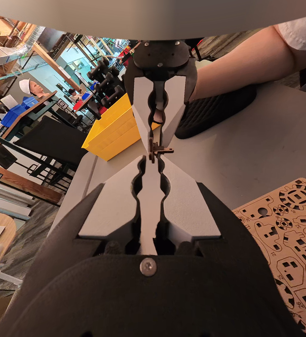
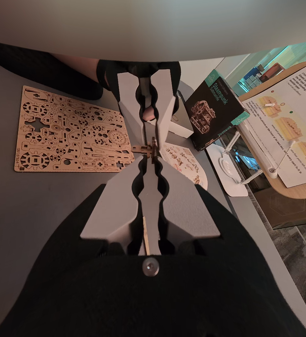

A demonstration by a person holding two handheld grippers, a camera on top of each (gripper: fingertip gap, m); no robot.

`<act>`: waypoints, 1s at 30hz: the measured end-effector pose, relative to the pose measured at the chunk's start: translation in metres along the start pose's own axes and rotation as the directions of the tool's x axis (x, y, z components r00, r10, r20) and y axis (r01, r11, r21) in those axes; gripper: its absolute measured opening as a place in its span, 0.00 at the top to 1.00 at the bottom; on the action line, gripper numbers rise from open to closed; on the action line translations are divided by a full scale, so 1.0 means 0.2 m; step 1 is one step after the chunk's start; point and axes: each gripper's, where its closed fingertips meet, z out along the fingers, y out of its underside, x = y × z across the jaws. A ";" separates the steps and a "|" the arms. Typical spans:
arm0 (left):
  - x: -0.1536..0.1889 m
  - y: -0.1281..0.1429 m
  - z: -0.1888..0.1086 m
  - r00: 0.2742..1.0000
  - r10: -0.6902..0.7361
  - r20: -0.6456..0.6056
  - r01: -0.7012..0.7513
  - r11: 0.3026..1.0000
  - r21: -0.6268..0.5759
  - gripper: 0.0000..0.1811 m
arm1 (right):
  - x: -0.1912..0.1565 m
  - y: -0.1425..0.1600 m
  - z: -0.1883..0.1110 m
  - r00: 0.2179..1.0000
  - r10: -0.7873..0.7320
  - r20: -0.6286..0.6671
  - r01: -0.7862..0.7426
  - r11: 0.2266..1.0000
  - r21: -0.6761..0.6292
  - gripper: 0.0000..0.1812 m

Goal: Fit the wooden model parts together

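While my left gripper (image 1: 153, 158) and right gripper (image 2: 149, 156) meet tip to tip, both jaws clamp the wooden assembly (image 2: 145, 148) above the counter (image 2: 39, 200).

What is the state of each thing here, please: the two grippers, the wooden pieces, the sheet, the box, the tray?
Left gripper: shut on the small wooden assembly, above the table.
Right gripper: shut on the same assembly, facing the left one.
Small wooden assembly: held in the air between both grippers, partly joined.
Wooden parts sheet: flat on the table, some parts already removed.
Kit box: standing upright, closed.
Yellow tray: on the table; contents not visible.
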 end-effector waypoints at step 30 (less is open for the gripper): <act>0.03 0.02 0.00 0.999 0.013 -0.037 -0.014 0.999 -0.031 0.97 | -0.01 0.04 0.02 1.000 -0.008 0.004 0.009 0.998 -0.068 0.97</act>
